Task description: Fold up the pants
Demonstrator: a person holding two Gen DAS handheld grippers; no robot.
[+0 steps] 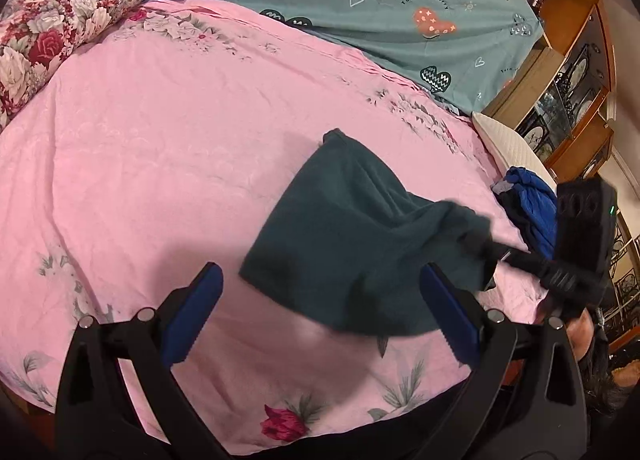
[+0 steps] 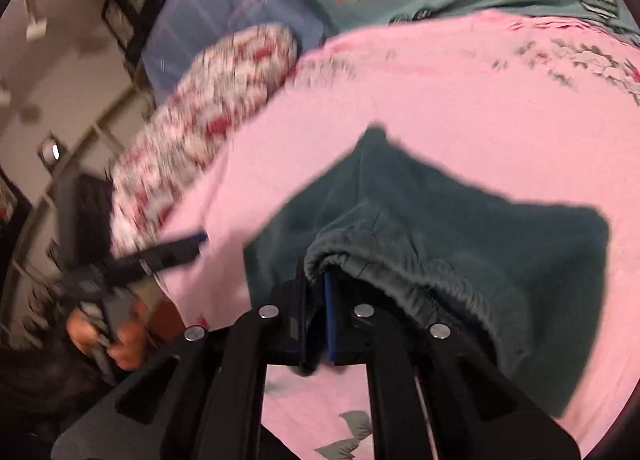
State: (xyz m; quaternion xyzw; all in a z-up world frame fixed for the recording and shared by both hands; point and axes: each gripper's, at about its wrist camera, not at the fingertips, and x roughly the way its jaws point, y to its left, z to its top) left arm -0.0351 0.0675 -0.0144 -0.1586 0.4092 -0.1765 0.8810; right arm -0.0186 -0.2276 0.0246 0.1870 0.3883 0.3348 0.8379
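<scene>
Dark teal pants (image 1: 352, 228) lie partly folded on the pink floral bedspread (image 1: 160, 148). My left gripper (image 1: 320, 300) is open and empty, its blue pads on either side of the pants' near edge, above the bed. My right gripper (image 2: 316, 296) is shut on the pants' elastic waistband (image 2: 360, 260) and lifts that end off the bed. In the left wrist view the right gripper (image 1: 496, 250) comes in from the right, gripping the raised part of the pants. In the right wrist view the left gripper (image 2: 180, 250) shows blurred at the left.
A rolled floral quilt (image 1: 60, 12) lies at the far left of the bed. A teal heart-print sheet (image 1: 380, 0) covers the far side. A blue garment (image 1: 532, 212) and a white pillow (image 1: 508, 144) lie at the right edge, by a wooden cabinet (image 1: 576, 80).
</scene>
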